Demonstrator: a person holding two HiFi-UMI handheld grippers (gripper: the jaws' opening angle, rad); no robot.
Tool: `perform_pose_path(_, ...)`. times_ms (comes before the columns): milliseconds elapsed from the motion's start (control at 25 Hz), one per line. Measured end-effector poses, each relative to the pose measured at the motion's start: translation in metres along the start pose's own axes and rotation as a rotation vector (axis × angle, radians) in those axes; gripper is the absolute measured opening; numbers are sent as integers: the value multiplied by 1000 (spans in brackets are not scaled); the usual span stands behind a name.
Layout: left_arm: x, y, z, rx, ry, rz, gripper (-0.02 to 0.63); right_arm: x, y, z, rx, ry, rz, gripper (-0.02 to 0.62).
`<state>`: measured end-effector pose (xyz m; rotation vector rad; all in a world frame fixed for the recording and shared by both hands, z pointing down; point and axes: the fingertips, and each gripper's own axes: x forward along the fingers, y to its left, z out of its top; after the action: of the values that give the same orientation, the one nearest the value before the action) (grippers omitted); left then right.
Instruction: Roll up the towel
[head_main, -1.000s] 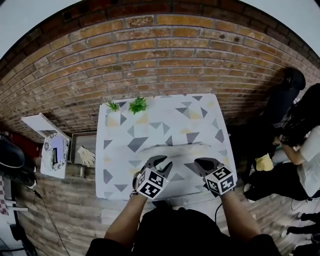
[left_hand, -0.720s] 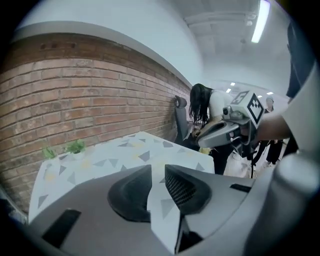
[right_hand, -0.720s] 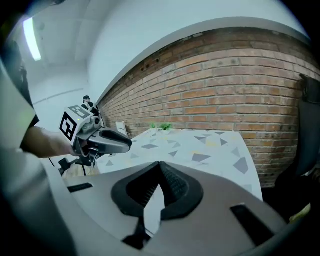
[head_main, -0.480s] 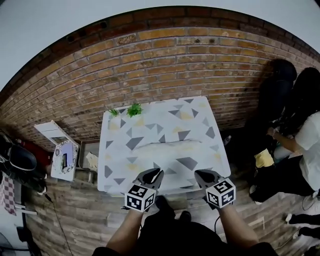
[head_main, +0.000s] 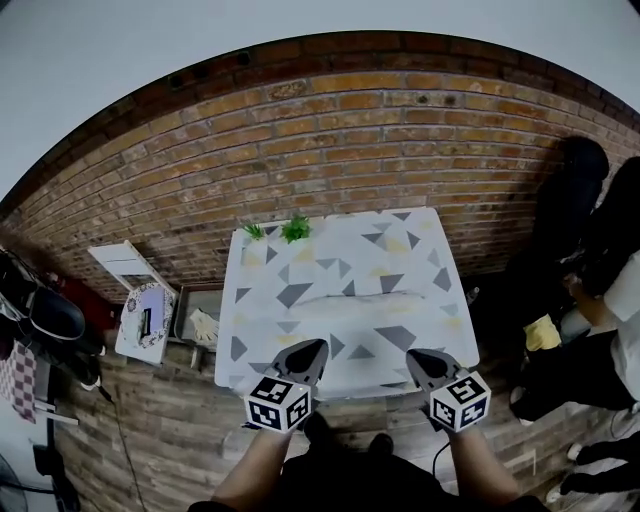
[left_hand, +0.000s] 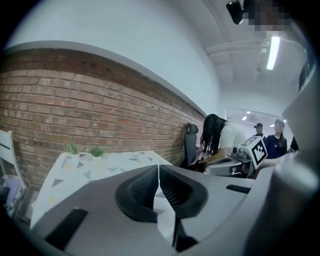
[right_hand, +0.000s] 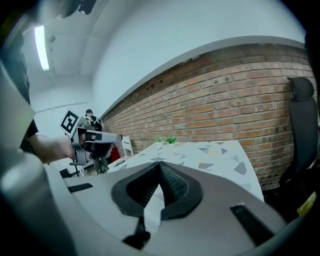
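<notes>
**Both claws pressed together, towel lying rolled on the table**

Left gripper (left_hand: 158, 169) is closed tip to tip with nothing between its jaws; they have just been closing. The right gripper (right_hand: 160, 165) is likewise pressed together on nothing. Both hover off the near edge of the white table top with grey and yellow triangles (head_main: 258, 300), apart from it and from each other.

Beyond them, across the middle of the table, lies the pale fabric towel (head_main: 368, 297) as one long, thin roll, well away from either claw. By the look of it the rolling is finished and this is the close of the task (the roll's tightness cannot be judged from here). If it needs tidying, the next move calls for spreading both jaws and reaching forward to the roll's two ends together.

At the table's far edge stand two small green potted plants (head_main: 296, 228). Behind them rises a red brick wall (head_main: 350, 130). Wooden plank flooring (head_main: 150, 420) runs to the left, and a black office chair (head_main: 578, 175) stands at the right.
</notes>
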<state>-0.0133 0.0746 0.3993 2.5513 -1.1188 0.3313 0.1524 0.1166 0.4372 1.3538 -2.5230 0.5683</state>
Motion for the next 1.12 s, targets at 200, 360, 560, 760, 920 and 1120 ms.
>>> perform_pose_path(200, -9, 53, 44, 62, -58, 24, 18, 44, 17, 66, -36, -98, -9, 17)
perform_pose_path(360, -19, 89, 68, 76, -103, -5, 18, 76, 39, 109, -96, -145, -35, 17)
perform_pose_path(560, -29, 134, 87, 127, -110, 19, 18, 102, 63, 152, -98, -209, -43, 17)
perform_pose_path(760, -35, 156, 100, 90, -180, 52, 20, 115, 80, 163, -286, -176, -55, 15)
perform_pose_path(920, -33, 154, 101, 82, -198, 79, 20, 114, 70, 164, -239, -192, -32, 15)
perform_pose_path(1120, -21, 146, 97, 113, -166, 73, 20, 111, 45, 156, -164, -191, -26, 15)
